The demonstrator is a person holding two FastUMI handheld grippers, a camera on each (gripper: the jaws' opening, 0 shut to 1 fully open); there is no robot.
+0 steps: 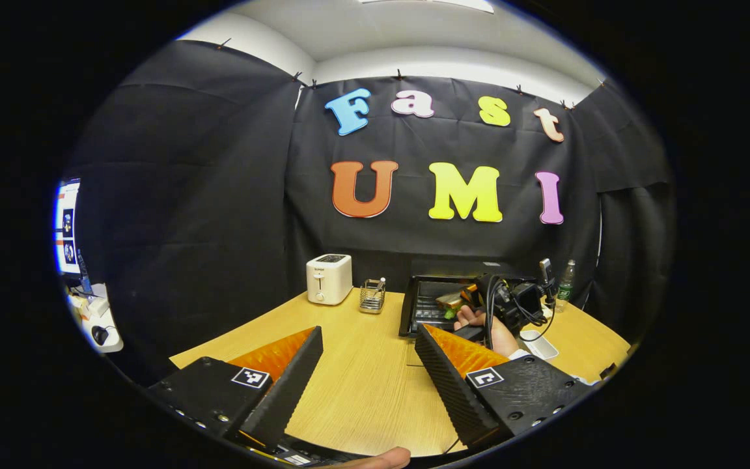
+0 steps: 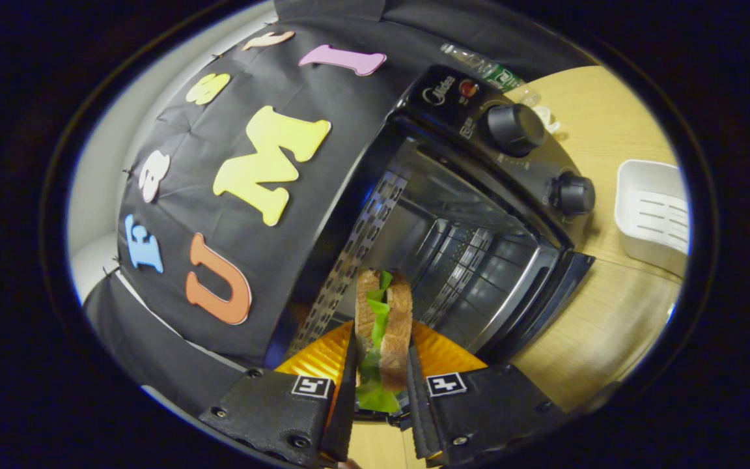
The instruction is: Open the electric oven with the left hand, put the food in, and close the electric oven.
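In the left gripper view my left gripper (image 1: 368,352) stands open over the wooden table (image 1: 362,391), with nothing between its fingers. Farther off stands the black electric oven (image 1: 420,303) with its door down, and a hand holds the right gripper (image 1: 472,299) at its mouth with the sandwich (image 1: 448,301). In the right gripper view my right gripper (image 2: 380,348) is shut on the sandwich (image 2: 385,319), bread with green lettuce, right in front of the open oven cavity (image 2: 459,247). The view is rolled, so the oven's knobs (image 2: 515,127) appear at upper right.
A white toaster (image 1: 329,279) and a small wire holder (image 1: 372,295) stand at the back of the table, left of the oven. A white tray (image 2: 652,215) lies beside the oven, and a plastic bottle (image 1: 565,283) stands behind it.
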